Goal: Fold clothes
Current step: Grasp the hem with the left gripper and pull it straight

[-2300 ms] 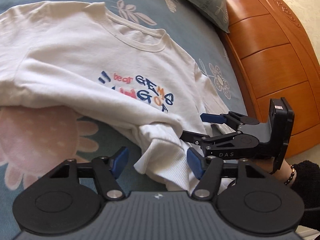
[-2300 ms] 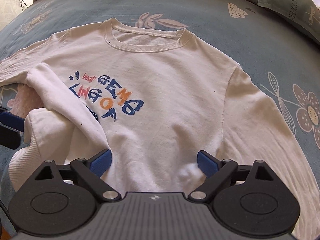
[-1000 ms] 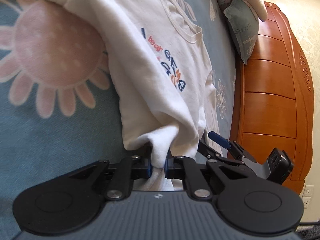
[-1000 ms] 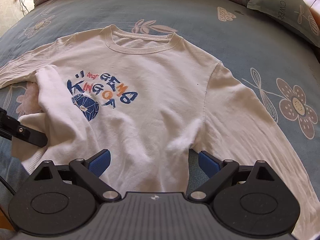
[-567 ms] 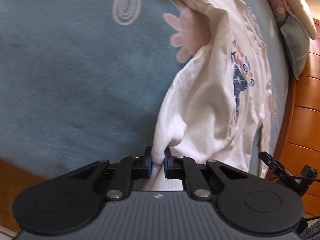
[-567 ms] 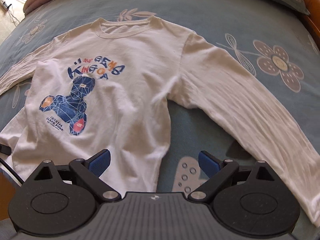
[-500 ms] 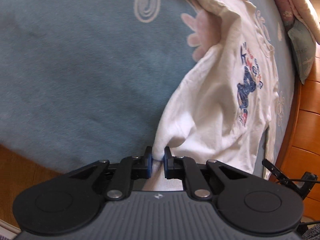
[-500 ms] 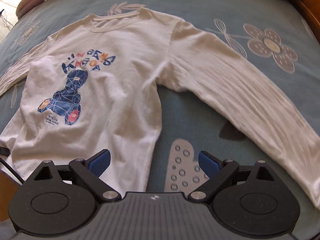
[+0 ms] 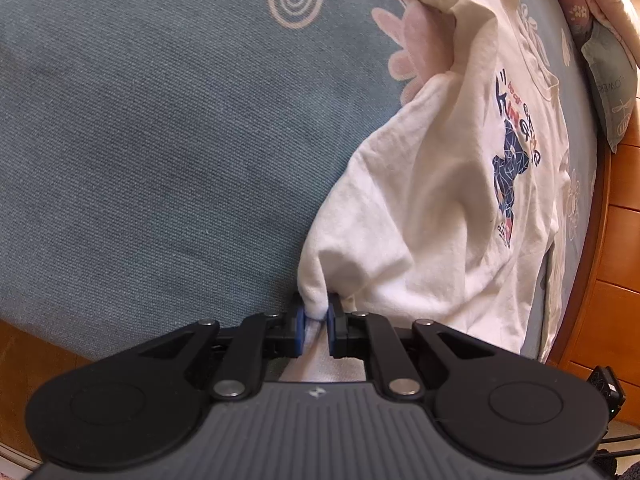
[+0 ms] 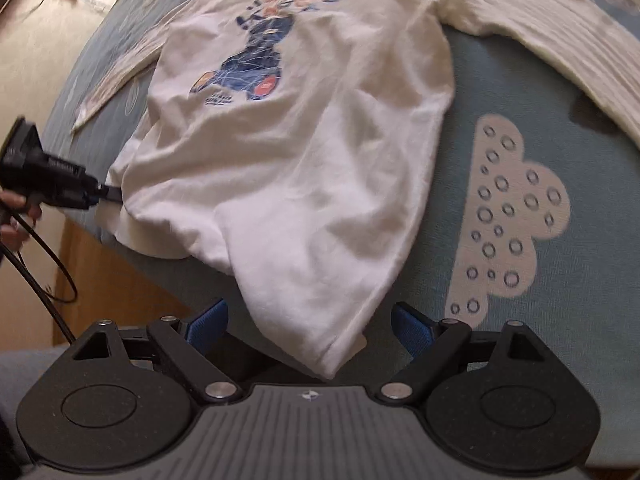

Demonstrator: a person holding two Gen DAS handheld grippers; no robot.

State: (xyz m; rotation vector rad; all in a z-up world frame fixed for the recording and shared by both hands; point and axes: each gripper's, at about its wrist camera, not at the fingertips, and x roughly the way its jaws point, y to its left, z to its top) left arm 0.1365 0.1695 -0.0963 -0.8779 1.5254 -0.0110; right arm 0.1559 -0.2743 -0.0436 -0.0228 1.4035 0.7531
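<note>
The white long-sleeved cotton sweatshirt [image 10: 304,148] lies front-up on the blue flower-patterned bed cover [image 9: 152,152]. A second ago its lower half was bunched over the print; now it is drawn flat toward the bed's foot, ready for folding. The left tongs [image 9: 316,330] pinch the hem corner at 6 o'clock; the right tongs [image 10: 310,326] stand spread around the other hem corner. The print's blue lettering is too blurred to read.
</note>
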